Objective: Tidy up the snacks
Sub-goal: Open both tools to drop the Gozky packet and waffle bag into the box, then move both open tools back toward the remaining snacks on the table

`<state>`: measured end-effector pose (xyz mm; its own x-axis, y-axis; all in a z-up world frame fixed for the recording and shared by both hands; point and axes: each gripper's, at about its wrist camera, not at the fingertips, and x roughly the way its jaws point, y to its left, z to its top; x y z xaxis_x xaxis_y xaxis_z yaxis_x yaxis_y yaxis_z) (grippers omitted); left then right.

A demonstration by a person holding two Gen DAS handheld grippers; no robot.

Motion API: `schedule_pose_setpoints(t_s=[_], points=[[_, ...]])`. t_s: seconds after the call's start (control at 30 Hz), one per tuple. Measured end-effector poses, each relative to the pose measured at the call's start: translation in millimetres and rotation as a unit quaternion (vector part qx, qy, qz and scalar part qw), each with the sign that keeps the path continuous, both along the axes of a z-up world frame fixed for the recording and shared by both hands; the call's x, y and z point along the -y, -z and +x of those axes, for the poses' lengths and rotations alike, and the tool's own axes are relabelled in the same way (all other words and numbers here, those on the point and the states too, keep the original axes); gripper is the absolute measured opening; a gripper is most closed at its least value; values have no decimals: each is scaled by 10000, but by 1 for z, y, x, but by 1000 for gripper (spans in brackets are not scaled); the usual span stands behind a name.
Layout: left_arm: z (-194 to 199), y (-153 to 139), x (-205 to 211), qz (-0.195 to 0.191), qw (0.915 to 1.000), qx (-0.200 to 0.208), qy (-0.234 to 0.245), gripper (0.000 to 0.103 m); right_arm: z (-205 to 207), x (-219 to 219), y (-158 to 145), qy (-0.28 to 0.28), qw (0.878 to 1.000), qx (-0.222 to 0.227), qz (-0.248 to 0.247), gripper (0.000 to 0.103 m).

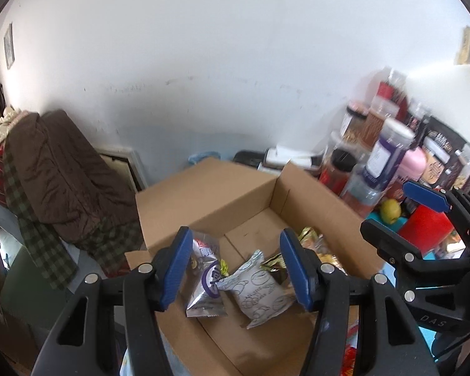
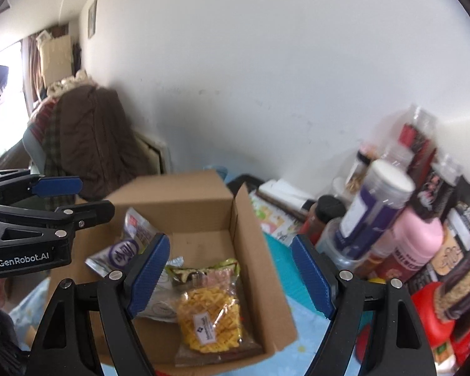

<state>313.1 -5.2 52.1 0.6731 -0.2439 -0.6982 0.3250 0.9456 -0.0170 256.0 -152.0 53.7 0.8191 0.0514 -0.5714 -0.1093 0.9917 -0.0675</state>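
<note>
Evidently you were between picks: both tongs, left (image 1: 236,269) and right (image 2: 232,271), hung spread and empty over the open brown cardboard box (image 2: 250,219) at centre frame, holding the yellow snack bag (image 2: 210,319) and silver packets (image 1: 260,291). Next, you needed another snack from the jumble of jars (image 2: 379,206) at right.

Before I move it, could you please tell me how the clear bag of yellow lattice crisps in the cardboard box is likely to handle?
The clear bag of yellow lattice crisps looks floppy and light; its film may slip, and the crisps would probably crush under squeezing.

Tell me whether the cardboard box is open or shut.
Open: the cardboard box has its flaps up, and snack packets show inside.
</note>
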Motion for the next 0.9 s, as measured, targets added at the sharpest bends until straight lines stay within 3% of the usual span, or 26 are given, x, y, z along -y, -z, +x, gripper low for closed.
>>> schedule_pose_setpoints(t_s=[0.4, 0.43, 0.47, 0.53, 0.9], points=[[-65, -62, -1, -314, 9969, 714, 54, 58, -71, 14, -49, 136, 9972, 738, 6, 81], [-70, -63, 0, -316, 9967, 736, 100, 60, -78, 15, -52, 140, 9968, 786, -15, 81], [-75, -66, 1, -342, 9965, 748, 161, 70, -83, 16, -54, 138, 9966, 810, -33, 81], [-86, -69, 1, -409, 9955, 833, 191, 79, -93, 18, -58, 131, 9963, 852, -72, 81], [-150, -73, 12, -440, 9903, 1202, 540, 80, -151, 23, -55, 298, 9932, 1118, -80, 88]])
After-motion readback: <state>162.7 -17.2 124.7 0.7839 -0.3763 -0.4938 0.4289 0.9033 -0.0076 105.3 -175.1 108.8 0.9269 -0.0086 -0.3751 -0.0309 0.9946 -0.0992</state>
